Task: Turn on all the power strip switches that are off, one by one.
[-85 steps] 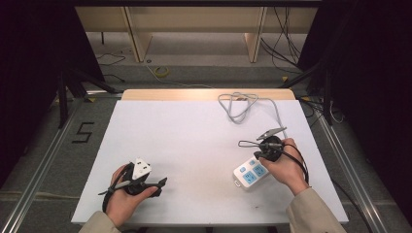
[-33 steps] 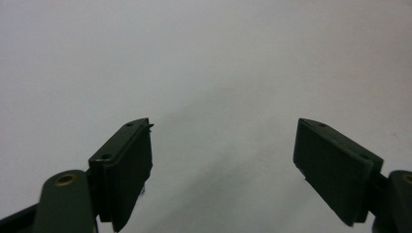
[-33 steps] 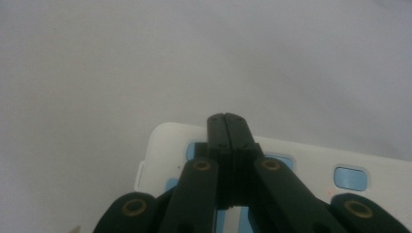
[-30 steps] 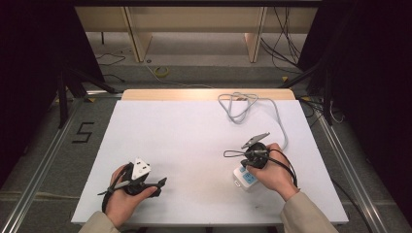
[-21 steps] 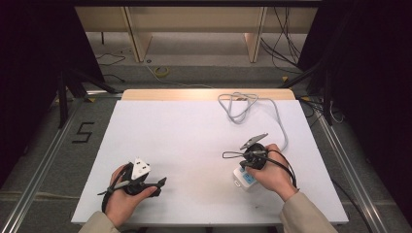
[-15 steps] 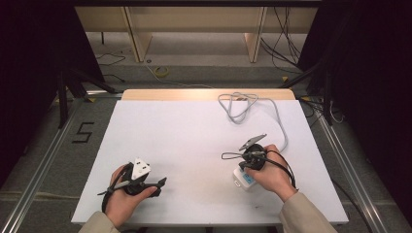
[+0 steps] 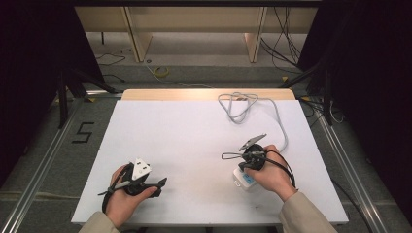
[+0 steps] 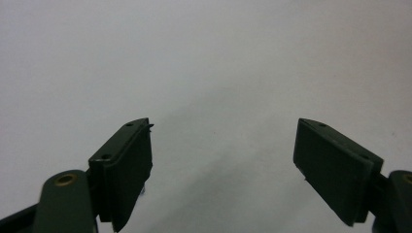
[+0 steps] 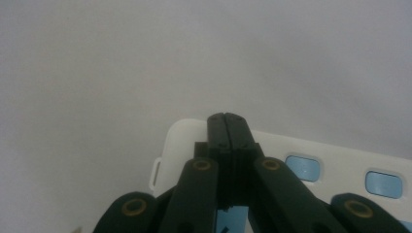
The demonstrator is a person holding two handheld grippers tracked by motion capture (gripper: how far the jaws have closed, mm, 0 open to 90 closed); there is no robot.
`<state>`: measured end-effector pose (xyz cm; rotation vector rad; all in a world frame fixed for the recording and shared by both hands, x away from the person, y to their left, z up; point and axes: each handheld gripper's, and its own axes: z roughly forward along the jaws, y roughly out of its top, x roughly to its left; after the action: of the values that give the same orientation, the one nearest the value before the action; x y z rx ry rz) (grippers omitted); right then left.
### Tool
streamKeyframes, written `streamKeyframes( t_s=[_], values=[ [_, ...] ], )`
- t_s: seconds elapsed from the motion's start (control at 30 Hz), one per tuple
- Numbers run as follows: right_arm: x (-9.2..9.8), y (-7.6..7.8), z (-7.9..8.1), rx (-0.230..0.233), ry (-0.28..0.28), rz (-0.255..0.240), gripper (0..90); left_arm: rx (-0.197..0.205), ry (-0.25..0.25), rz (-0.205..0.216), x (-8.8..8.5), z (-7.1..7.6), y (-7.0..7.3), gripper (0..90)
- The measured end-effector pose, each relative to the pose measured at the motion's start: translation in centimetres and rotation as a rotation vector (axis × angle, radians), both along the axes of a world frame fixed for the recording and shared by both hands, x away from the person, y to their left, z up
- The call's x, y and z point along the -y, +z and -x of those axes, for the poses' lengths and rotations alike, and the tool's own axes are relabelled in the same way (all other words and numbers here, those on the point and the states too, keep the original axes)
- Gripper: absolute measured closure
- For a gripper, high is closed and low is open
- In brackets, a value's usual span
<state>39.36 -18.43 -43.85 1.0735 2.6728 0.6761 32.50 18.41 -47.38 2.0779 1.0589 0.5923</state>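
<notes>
White and bare, the counter (image 7: pixel 194 141) carries a white power strip (image 7: pixel 241 179) with blue buttons near its right front, its grey cable (image 7: pixel 248 104) looping toward the far edge; the right gripper (image 9: pixel 228 121), jaws pressed together, rests tip-down over the strip's end, seemingly to press a switch; the push should go straight down, gently, so the strip does not slide; the strip lies directly beneath and beyond those jaws; the left gripper (image 8: pixel 223 170) idles at the left front, jaws wide apart over bare surface.
</notes>
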Motion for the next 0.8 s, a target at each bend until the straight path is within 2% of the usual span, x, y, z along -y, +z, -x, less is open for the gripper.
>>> streamKeyframes(
  t_s=[0.8],
  values=[
    [-0.02, -0.19, 0.05, 0.000, -0.020, -0.001, 90.0, 0.003, 0.002, 0.003, -0.01, 0.07, 0.00, 21.7]
  ],
)
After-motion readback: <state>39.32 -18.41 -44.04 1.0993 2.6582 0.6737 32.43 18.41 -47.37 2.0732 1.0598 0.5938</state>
